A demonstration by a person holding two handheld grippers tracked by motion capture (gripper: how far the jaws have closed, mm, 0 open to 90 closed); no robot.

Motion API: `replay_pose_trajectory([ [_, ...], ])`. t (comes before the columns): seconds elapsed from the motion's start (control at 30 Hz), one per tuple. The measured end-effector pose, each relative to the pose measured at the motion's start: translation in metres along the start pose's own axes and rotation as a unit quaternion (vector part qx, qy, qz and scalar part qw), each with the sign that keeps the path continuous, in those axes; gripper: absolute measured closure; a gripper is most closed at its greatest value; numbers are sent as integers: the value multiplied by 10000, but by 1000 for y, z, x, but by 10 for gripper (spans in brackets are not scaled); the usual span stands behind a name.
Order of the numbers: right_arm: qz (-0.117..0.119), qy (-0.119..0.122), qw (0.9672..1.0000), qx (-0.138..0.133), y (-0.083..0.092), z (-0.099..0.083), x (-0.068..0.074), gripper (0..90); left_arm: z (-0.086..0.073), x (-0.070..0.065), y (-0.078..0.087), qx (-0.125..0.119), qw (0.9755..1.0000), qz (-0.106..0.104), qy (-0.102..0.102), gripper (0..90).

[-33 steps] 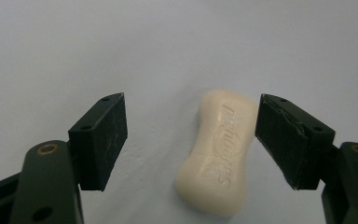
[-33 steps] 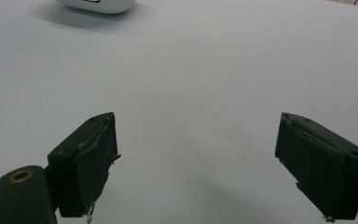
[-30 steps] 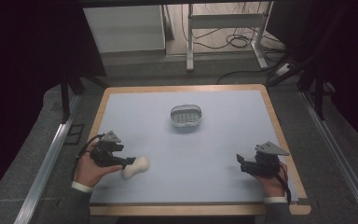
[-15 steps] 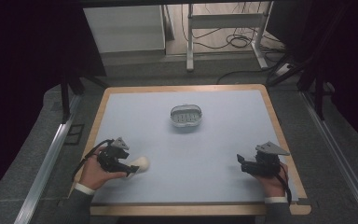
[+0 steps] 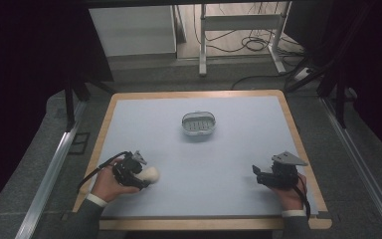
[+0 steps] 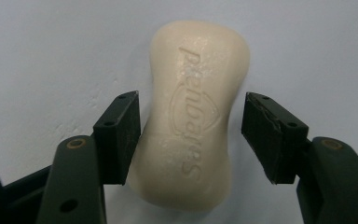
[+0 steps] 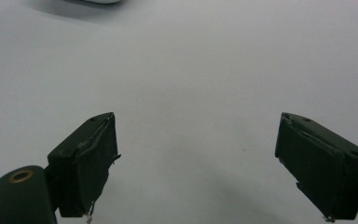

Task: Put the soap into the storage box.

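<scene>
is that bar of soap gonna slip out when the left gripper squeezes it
The soap looks smooth with rounded sides, so it may squirt forward between the left gripper pads, which have just been closing around its narrower waist; that waist should help. It seems stiff enough to keep its shape. Lying flat on the table, it probably won't roll.

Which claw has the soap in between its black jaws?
The left claw: the cream soap bar lies between its jaws, which have just been closing. The right claw has bare table between its jaws.
</scene>
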State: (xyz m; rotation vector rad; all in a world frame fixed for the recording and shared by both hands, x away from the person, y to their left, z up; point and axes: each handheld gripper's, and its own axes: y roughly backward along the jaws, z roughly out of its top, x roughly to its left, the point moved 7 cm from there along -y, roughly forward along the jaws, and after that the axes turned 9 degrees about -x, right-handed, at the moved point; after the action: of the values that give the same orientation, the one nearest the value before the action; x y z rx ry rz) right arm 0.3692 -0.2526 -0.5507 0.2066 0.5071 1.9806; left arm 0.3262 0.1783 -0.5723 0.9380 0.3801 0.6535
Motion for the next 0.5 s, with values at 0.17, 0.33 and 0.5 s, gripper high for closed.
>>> replay_pose_trajectory([
  [0.17, -1, 0, 10000, 4, 0, 0, 0, 126, -1, 1, -3, 107, 9999, 46, -59, 422],
  [0.33, -12, 16, 10000, 28, -1, -1, 0, 126, -1, 0, -5, 198, 9998, 51, -85, 448],
  [0.5, -52, 15, 10000, 42, -1, -1, -1, 127, 0, -2, -6, 238, 9995, 80, -174, 478],
])
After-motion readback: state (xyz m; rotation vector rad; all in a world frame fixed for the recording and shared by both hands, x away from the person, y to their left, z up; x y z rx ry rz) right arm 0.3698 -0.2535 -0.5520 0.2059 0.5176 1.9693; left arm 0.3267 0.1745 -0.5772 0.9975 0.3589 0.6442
